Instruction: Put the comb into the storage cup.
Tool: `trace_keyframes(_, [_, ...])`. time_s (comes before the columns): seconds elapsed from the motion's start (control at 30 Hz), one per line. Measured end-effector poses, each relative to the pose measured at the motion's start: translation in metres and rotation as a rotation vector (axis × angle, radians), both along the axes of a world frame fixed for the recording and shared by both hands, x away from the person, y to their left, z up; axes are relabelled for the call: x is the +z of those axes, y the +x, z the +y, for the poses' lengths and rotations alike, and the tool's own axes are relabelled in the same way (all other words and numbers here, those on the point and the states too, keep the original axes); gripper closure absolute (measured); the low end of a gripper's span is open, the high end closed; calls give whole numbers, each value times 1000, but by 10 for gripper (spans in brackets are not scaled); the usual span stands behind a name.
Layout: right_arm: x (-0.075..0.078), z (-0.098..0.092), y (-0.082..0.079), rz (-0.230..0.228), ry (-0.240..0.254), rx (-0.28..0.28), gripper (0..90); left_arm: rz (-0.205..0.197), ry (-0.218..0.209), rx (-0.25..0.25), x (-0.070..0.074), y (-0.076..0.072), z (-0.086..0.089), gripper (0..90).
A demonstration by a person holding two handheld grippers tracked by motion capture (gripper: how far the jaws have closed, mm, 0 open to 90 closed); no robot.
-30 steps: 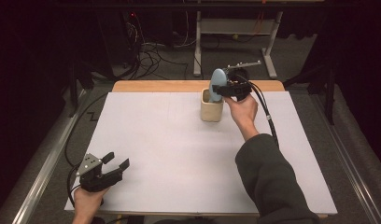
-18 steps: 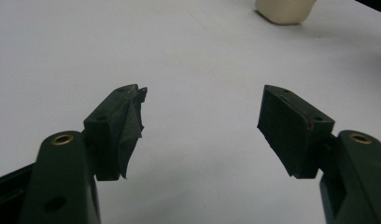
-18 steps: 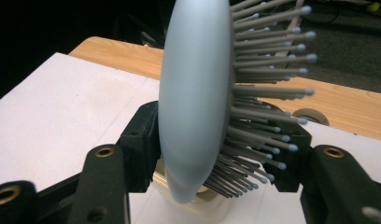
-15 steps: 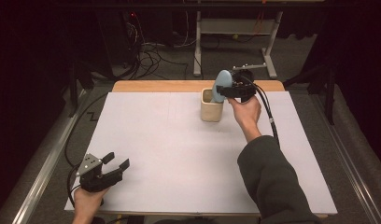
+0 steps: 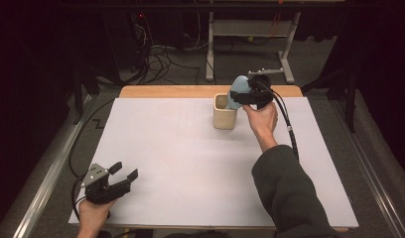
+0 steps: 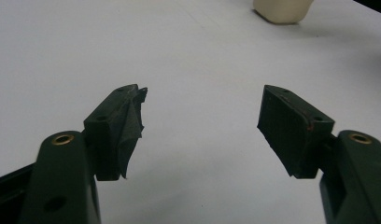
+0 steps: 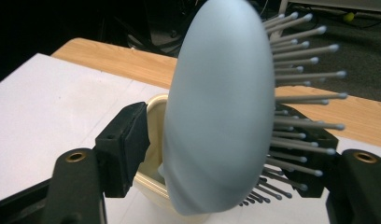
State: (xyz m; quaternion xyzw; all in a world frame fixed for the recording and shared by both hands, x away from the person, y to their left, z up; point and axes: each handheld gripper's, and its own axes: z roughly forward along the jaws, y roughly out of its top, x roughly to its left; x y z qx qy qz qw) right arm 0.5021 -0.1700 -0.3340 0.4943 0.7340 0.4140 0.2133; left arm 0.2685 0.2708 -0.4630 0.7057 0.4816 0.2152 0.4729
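A light-blue hairbrush (image 5: 236,90) stands head-up in a cream cup (image 5: 224,118) at the back of the white table sheet (image 5: 180,158). My right gripper (image 5: 246,95) brackets the brush head from the right. In the right gripper view the brush (image 7: 216,116) sits between the jaws of that gripper (image 7: 221,128). The left pad stands apart from its smooth back, and the bristles reach the right pad. These jaws have just been opening, with the brush still between them. The cup rim (image 7: 153,135) shows below. My left gripper (image 5: 122,172) rests open and empty at the near left corner (image 6: 202,100).
A wooden table edge (image 5: 170,91) runs along the back behind the sheet. Cables and a metal stand (image 5: 250,34) lie on the dark floor beyond. A metal rail (image 5: 41,183) borders the table's left side. The cup's base (image 6: 282,11) shows far off in the left gripper view.
The right hand and brush have shifted slightly to the right at the cup. The left hand and its gripper have stayed put.
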Motion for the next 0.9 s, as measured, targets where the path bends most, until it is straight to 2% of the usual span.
trace_keyframes(0.2, [1, 0, -1, -1, -1, 6, 274, -1, -3, 1, 0, 0, 0, 312])
trace_keyframes(0.4, [0, -3, -2, 27, 16, 23, 263, -8, -15, -10, 1, 0, 0, 306])
trace_keyframes(0.53, [-1, -7, -5, 3, 43, 22, 266, -12, -15, -13, 1, -1, 0, 304])
trace_keyframes(0.63, [-4, -12, -6, 21, 52, 31, 258, -13, -18, -14, 1, -1, 0, 303])
trace_keyframes(0.9, [-5, -21, -15, 1, 69, 49, 260, -7, -16, -14, 0, 0, -1, 302])
